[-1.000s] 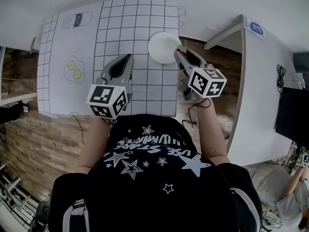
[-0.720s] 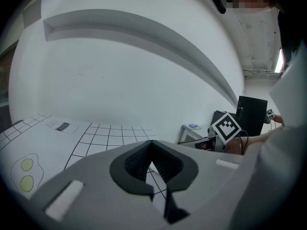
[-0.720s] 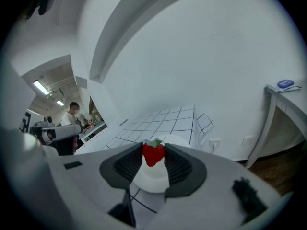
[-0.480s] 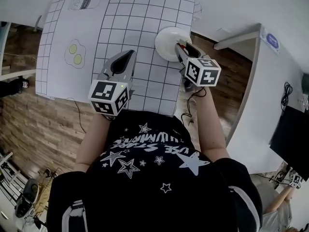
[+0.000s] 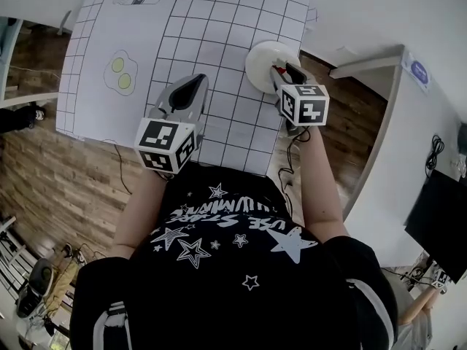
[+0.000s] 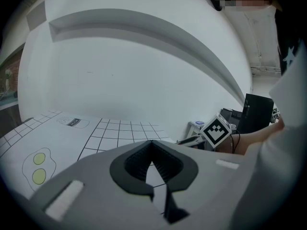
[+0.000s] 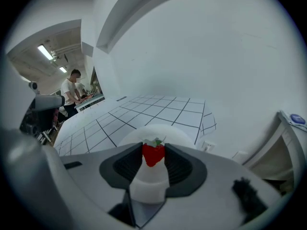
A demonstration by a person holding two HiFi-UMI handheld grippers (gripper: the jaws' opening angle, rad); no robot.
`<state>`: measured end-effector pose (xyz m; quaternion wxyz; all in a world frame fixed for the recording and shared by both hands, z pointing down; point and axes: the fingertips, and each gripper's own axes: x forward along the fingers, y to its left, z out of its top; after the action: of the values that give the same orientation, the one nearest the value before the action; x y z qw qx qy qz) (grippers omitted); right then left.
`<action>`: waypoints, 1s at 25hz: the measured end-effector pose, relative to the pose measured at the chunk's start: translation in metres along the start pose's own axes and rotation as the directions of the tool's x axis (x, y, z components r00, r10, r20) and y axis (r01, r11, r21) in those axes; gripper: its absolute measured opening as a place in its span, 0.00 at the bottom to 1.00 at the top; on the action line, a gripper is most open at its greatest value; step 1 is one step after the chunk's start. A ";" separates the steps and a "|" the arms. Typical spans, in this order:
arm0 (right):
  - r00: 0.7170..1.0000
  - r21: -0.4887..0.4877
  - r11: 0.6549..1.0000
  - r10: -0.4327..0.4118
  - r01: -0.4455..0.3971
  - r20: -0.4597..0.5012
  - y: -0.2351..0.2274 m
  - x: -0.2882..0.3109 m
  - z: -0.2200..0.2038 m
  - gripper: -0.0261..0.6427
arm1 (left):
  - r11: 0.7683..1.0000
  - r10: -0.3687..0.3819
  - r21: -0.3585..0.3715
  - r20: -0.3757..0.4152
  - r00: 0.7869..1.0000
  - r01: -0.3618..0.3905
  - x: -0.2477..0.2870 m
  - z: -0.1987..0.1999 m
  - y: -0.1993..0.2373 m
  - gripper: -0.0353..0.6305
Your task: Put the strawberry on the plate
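On mat [image 5: 204, 35], far right: plate [image 5: 263, 55]. Above plate's near edge, between fingers of right gripper [image 5: 279, 72]: strawberry [image 7: 153, 153]. Left, nearer, over mat: left gripper [image 5: 191, 87].

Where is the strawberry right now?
In the right gripper view, the strawberry is clamped in the right tool, at the white plate's near edge.

Bright, even light; fisheye edges bend and fade to black.
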<state>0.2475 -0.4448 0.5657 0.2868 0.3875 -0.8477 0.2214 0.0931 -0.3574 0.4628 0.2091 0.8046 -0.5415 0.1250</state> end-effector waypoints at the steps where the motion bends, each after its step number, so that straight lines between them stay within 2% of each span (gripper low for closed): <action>1: 1.000 -0.001 1.000 -0.003 0.003 -0.009 0.000 0.001 -0.001 0.27 | 1.000 0.002 -0.001 -0.001 1.000 -0.002 -0.001 0.000 0.002 0.06; 8: 0.995 -0.057 0.998 -0.043 0.038 -0.095 -0.001 0.009 -0.013 0.27 | 1.000 0.003 -0.017 -0.005 1.000 -0.003 -0.012 -0.004 0.013 0.06; 11: 0.994 -0.059 0.997 -0.048 0.042 -0.101 0.000 0.011 -0.015 0.27 | 1.000 0.000 -0.020 0.004 1.000 0.000 -0.016 -0.002 0.016 0.06; 14: 0.995 -0.035 0.998 -0.054 0.051 -0.083 0.001 0.010 -0.014 0.27 | 1.000 -0.005 -0.018 0.005 1.000 0.005 -0.021 -0.003 0.021 0.06; 20: 0.993 0.034 0.992 -0.118 0.118 -0.022 -0.001 -0.011 -0.001 0.28 | 1.000 -0.016 -0.002 0.023 1.000 0.016 -0.033 0.003 0.033 0.06; 25: 0.992 0.036 0.993 -0.117 0.115 0.055 0.015 -0.033 0.021 0.28 | 0.999 -0.024 -0.021 0.061 0.998 0.025 -0.052 0.011 0.048 0.06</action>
<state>0.2464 -0.4305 0.5264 0.2686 0.4468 -0.8279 0.2070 0.0291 -0.3358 0.4407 0.2028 0.8123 -0.5391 0.0921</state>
